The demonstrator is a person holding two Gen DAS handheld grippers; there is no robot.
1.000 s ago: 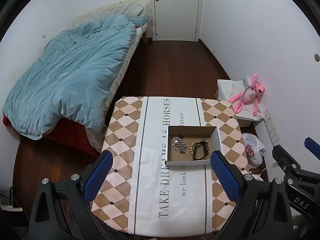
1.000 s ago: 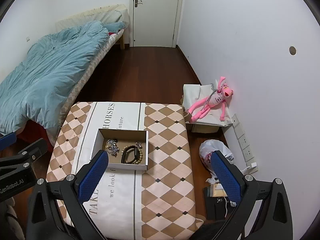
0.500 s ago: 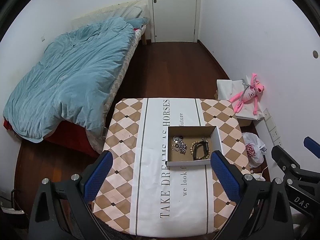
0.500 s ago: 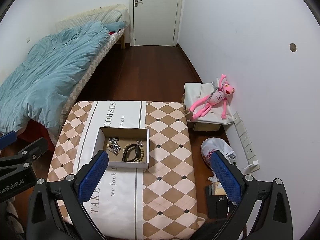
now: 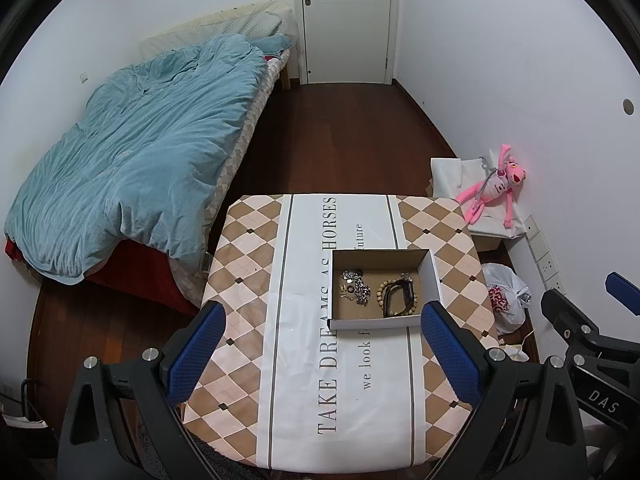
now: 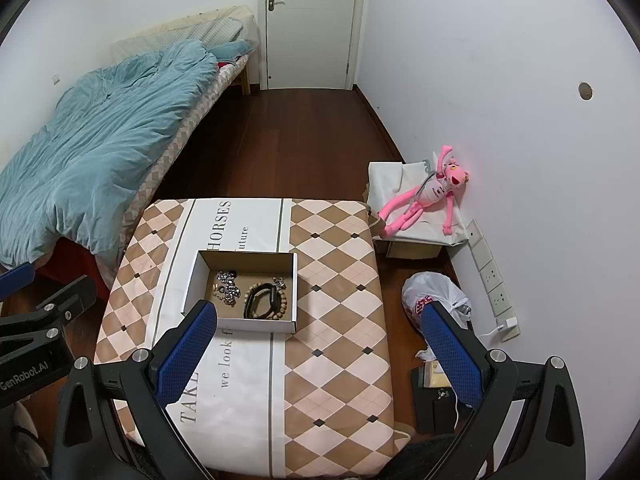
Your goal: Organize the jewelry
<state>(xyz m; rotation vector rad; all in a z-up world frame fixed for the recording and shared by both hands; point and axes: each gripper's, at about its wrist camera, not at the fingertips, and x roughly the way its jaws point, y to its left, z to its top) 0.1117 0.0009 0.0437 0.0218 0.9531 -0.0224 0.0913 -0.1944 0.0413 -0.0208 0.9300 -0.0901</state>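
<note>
Bedroom floor and bed frame my view of the table (image 5: 256,264), above which I hold the left gripper (image 5: 320,354) and right gripper (image 6: 316,354), both spread wide and empty. All the jewelry, a silver chain tangle (image 5: 354,286) and beaded bracelets (image 5: 396,296), lies inside the open cardboard box (image 5: 434,276) at the table's middle. That fits either pieces gathered in or pieces awaiting sorting, so I cannot name a next move.

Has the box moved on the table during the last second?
No. The box sits at the same spot on the tablecloth's printed words; only the cameras shifted slightly.
</note>
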